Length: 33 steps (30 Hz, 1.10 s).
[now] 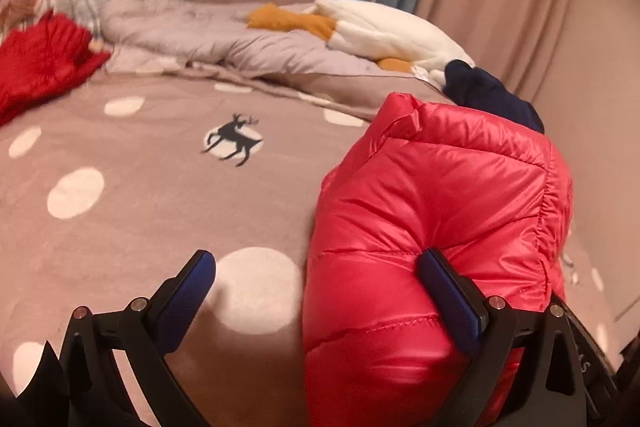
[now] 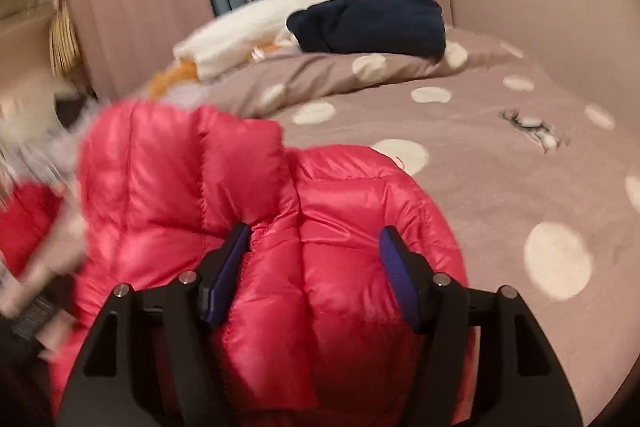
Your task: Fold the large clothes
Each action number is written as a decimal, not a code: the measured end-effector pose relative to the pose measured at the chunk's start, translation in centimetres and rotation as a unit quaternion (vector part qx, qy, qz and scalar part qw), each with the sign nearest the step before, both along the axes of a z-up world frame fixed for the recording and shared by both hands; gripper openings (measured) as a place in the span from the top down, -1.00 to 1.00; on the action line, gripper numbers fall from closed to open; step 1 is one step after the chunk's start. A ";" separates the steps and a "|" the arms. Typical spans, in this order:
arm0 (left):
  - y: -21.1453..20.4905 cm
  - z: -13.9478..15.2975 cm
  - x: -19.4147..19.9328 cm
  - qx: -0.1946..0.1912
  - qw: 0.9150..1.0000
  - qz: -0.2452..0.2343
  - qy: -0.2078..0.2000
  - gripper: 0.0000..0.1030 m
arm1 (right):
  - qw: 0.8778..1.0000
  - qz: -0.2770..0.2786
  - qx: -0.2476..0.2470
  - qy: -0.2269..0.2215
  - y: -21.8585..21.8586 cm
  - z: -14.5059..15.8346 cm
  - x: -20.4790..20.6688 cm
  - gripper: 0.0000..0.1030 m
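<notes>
Right wrist view: our right gripper (image 2: 314, 269) straddles a puffy bundle of the red down jacket (image 2: 256, 195) above the bed (image 2: 500, 183).

We seem mid-fold, with the jacket bunched and partly doubled over itself. The right jaws are spread around a thick roll of it; the picture is blurred, so we cannot tell whether they truly pinch it or merely bracket it. From the left wrist, our left gripper (image 1: 316, 285) stands wide open, one finger over the spotted cover, the other pressed against the side of the jacket (image 1: 432, 203), holding nothing. A folded dark garment (image 2: 368, 23) lies on the pillow behind. Next, we judge, the bundle needs laying flat and smoothing, since slippery, springy padding will likely unfold itself.
</notes>
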<state>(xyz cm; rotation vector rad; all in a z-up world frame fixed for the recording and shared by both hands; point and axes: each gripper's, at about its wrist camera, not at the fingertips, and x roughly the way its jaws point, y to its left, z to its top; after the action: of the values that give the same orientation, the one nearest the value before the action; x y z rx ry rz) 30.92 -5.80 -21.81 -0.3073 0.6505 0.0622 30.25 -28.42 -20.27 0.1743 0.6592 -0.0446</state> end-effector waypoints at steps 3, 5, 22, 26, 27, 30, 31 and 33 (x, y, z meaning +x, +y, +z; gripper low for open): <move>-2.0 -0.1 0.0 0.052 0.999 0.006 -0.016 -0.95 | 0.999 0.007 0.036 0.018 -2.3 -1.2 0.5 -0.24; -3.2 0.0 0.0 0.093 0.995 0.007 -0.025 -0.95 | 0.999 0.005 0.034 0.020 -2.9 -1.9 0.4 -0.24; -2.8 -0.8 0.2 0.065 0.998 0.003 -0.022 -0.95 | 1.000 0.006 -0.006 0.024 -1.9 -2.3 0.7 -0.27; -2.6 -0.6 0.0 0.053 0.998 0.002 -0.022 -0.96 | 1.000 -0.004 -0.012 0.019 -1.7 -2.0 0.4 -0.34; -2.5 -0.6 0.0 0.051 0.998 0.001 -0.023 -0.96 | 1.000 -0.008 -0.014 0.017 -1.7 -1.9 0.3 -0.38; -1.5 -0.2 -0.2 0.030 0.999 -0.006 -0.024 -0.98 | 1.000 -0.013 -0.013 0.007 -1.8 -1.5 -0.2 -0.44; -1.1 0.0 -0.2 0.019 1.000 -0.008 -0.024 -0.98 | 1.000 -0.014 0.000 0.004 -2.1 -1.3 -0.4 -0.49; 0.1 0.5 -0.5 -0.019 1.000 -0.010 -0.010 -0.98 | 1.000 -0.016 0.026 0.003 -2.8 -1.0 -0.7 -0.57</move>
<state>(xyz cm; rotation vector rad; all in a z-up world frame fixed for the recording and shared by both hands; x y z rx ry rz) 30.43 -5.65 -21.34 -0.3376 0.6348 0.0272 29.51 -31.17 -21.28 0.2353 0.6632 -0.0587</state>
